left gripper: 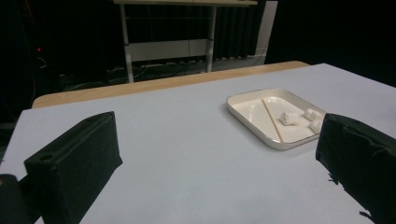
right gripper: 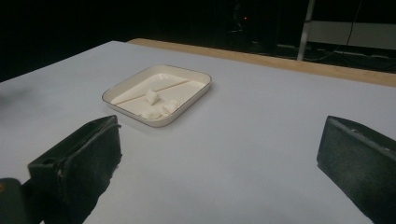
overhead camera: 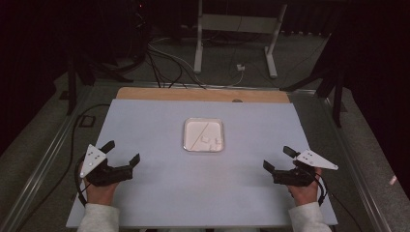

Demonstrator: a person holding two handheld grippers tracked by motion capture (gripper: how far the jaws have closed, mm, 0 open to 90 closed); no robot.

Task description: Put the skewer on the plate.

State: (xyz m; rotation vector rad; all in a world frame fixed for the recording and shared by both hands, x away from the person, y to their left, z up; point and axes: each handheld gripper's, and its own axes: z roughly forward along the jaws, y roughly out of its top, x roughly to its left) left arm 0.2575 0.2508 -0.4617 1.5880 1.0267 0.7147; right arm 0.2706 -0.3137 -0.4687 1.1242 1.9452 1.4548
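A shallow white tray sits at the middle of the pale tabletop, holding a thin stick and a few small white lumps in its near right part. From the left hand-held gripper the tray lies toward 2 o'clock, well apart; from the right hand-held gripper it lies toward 10 o'clock, also well apart. Both hand-held grippers rest low near the tabletop's near edge, jaws spread wide, holding nothing and touching neither the tray nor its contents.
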